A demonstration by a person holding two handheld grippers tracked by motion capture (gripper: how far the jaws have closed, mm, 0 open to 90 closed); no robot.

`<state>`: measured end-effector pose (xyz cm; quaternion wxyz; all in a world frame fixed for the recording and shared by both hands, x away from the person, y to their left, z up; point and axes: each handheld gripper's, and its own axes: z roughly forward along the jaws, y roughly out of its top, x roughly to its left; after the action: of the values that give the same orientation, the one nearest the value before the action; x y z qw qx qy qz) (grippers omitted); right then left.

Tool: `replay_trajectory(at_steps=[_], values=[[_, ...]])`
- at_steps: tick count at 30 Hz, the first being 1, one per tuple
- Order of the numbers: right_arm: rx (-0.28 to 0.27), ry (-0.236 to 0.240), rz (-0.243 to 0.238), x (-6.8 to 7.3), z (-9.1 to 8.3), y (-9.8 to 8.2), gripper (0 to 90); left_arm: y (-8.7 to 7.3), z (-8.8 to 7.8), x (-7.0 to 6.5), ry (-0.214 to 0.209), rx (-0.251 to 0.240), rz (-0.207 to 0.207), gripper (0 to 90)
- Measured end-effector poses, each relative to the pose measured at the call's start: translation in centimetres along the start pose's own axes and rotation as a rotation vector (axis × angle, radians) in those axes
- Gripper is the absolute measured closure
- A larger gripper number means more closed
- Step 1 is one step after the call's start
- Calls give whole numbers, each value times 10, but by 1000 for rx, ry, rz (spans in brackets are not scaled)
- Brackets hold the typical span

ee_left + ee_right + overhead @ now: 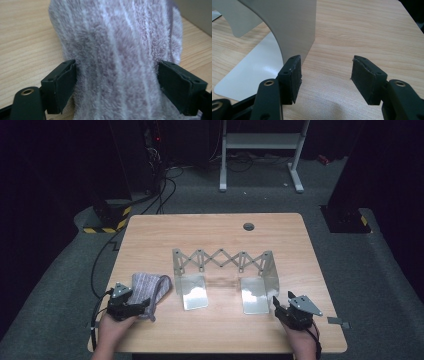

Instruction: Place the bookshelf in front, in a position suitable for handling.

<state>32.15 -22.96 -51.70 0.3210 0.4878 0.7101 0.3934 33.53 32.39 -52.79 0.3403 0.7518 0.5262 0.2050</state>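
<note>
A grey-lilac striped fleecy cloth [150,290] lies bunched on the wooden table [215,330] at front left. My left gripper [144,306] sits at its near end. In the left gripper view the cloth [117,50] runs between the pads [62,82] of that gripper [117,75], brushing them without being squeezed. A metal scissor-lattice rack [222,260] with two shiny foot plates stands mid-table. My right gripper [276,304] rests open by the right foot plate [254,299]. In the right gripper view nothing lies between its jaws [325,75], and the rack's upright wall [287,25] rises just past the left pad.
A round cable hole [248,226] sits near the table's far edge. A small grey flat piece [338,322] lies at the front right corner. Cables [100,265] trail off the left edge to the floor. A white frame [260,150] stands on the floor behind.
</note>
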Motion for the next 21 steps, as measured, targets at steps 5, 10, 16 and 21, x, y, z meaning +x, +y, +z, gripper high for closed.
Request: replay_trajectory(at_steps=[5, 10, 16, 21], values=[[4, -1, 0, 1, 1, 0, 411, -2, 1, -6, -27, -21, 31, 326], [6, 2, -6, 2, 1, 0, 411, -2, -1, -11, -68, -35, 61, 556], [3, 1, -4, 1, 1, 0, 411, -1, -5, -13, -49, -66, 65, 631], [1, 0, -3, 1, 0, 0, 411, 0, -18, -14, -36, -158, 30, 633]])
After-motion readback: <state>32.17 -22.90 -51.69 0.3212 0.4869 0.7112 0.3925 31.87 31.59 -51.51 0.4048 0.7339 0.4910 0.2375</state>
